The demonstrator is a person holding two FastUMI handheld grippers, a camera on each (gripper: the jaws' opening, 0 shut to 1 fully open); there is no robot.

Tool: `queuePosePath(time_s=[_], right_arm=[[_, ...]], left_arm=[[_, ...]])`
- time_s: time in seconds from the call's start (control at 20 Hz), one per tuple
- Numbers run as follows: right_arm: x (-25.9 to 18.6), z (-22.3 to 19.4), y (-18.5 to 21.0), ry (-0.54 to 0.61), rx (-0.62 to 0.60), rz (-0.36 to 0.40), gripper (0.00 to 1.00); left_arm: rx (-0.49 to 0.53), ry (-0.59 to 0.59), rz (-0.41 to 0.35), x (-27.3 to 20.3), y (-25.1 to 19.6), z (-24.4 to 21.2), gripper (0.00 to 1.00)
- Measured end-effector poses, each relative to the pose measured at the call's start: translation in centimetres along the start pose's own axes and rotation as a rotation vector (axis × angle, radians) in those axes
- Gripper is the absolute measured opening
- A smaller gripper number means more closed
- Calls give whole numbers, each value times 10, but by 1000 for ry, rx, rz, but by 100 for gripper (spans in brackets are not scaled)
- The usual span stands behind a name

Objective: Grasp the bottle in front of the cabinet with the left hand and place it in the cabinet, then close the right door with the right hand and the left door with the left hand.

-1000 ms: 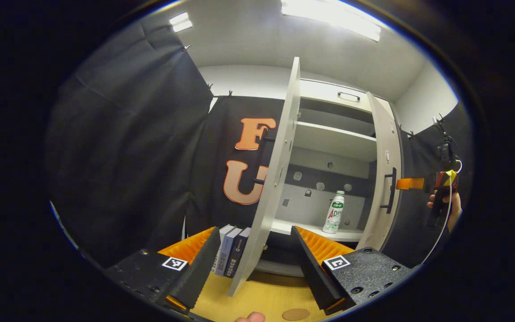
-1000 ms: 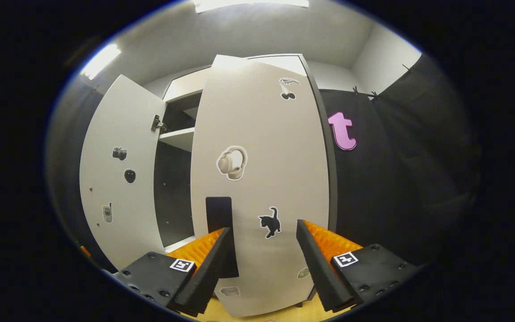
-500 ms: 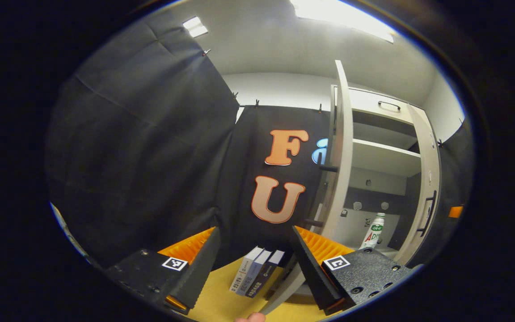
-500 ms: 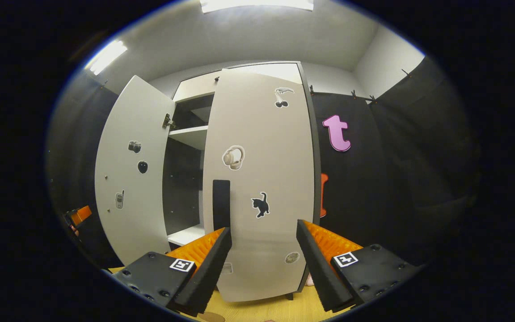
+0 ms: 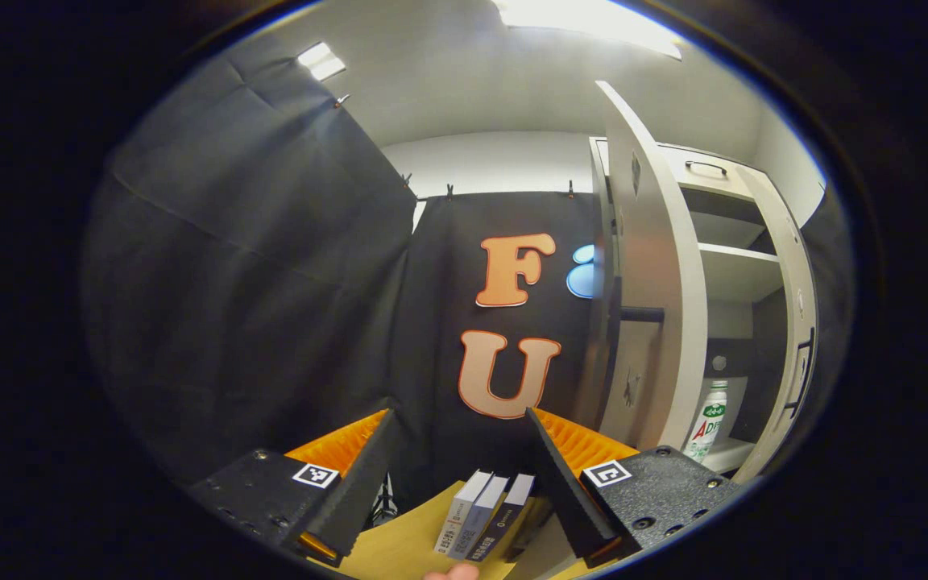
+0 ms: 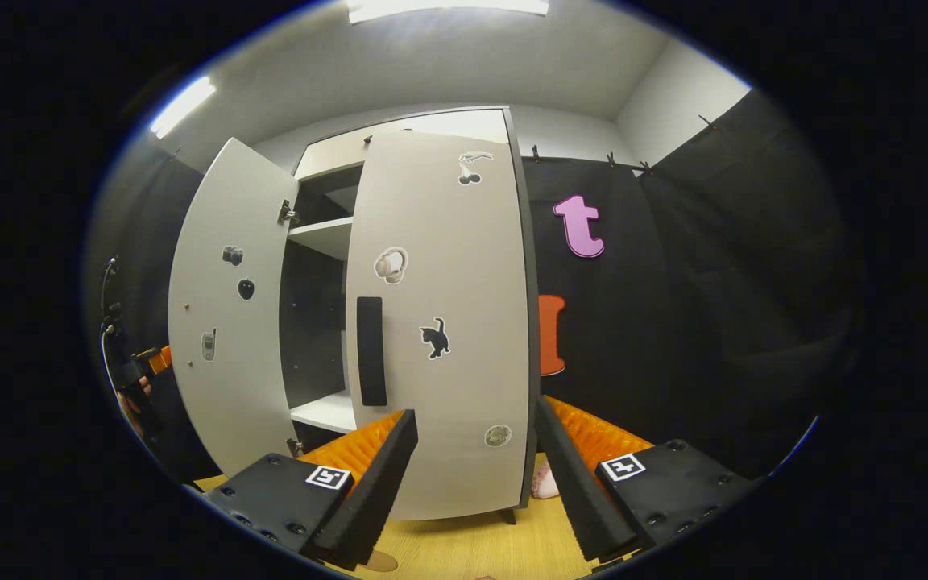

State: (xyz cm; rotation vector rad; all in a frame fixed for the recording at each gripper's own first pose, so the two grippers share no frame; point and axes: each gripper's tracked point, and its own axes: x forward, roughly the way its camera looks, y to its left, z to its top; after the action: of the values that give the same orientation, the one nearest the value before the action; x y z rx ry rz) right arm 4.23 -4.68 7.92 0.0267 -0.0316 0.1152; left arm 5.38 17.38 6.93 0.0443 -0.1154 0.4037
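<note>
Right door nearly shut; left door comes next.
The right door [image 6: 440, 322] has swung almost closed ahead of the empty, wide right gripper [image 6: 470, 475]. The wide, empty left gripper [image 5: 456, 475] has swung outside the left door [image 5: 649, 274], bottle [image 5: 708, 419] shelved beyond it.

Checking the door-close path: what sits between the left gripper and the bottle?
In the left gripper view, the open left door stands between the left gripper and the bottle, which stands on the cabinet shelf beyond the door's edge.
</note>
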Motion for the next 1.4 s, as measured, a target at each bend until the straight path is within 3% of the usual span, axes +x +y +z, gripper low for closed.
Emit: queuePosePath(time_s=[0.15, 0.4, 0.45, 0.5, 0.6, 0.65, 0.7, 0.75, 0.8, 0.85, 0.95, 1.0, 1.15, 1.2, 1.25, 1.4], right_arm=[[-1, -4, -4, 9, 6, -5, 97], [-5, -4, -3, 4, 20, 1, 97], [-6, -4, -3, 3, 23, 1, 97], [-8, -4, -4, 1, 27, 1, 97], [-11, -1, -8, -3, 30, -7, 97], [-13, 0, -11, -5, 27, -15, 97], [-15, 1, -14, -7, 24, -23, 97], [-18, 2, -16, -9, 22, -30, 97], [-20, 3, -19, -11, 21, -36, 97], [-21, 3, -21, -11, 20, -42, 97], [-26, 2, -26, -5, 17, -57, 97], [-27, 0, -29, -3, 16, -64, 97], [-33, -1, -37, -5, 13, -88, 97], [-33, -1, -40, -5, 15, -95, 97], [-35, -2, -41, -6, 18, -100, 97], [-44, -1, -45, -8, 28, -111, 97]], left_arm=[[22, -14, 14, -4, -3, 3, 92], [17, -1, -55, -8, -24, 3, 93], [3, 6, -66, -11, -27, 2, 88], [-11, 12, -83, -13, -34, 1, 93], [-27, 25, -123, -18, -48, -2, 93], [-29, 30, -144, -21, -58, -1, 88], [-29, 33, -163, -22, -66, -2, 93], [-32, 35, -180, -25, -74, -2, 88], [-39, 39, -197, -26, -82, -2, 93], [-54, 44, -216, -28, -91, -5, 88], [-78, 61, -261, -30, -111, -9, 88], [-85, 69, -280, -31, -120, -10, 93], [-84, 71, -324, -31, -144, -10, 93], [-80, 67, -338, -31, -152, -9, 88], [-77, 63, -354, -32, -158, -8, 93], [-99, 71, -409, -30, -186, -7, 89]])
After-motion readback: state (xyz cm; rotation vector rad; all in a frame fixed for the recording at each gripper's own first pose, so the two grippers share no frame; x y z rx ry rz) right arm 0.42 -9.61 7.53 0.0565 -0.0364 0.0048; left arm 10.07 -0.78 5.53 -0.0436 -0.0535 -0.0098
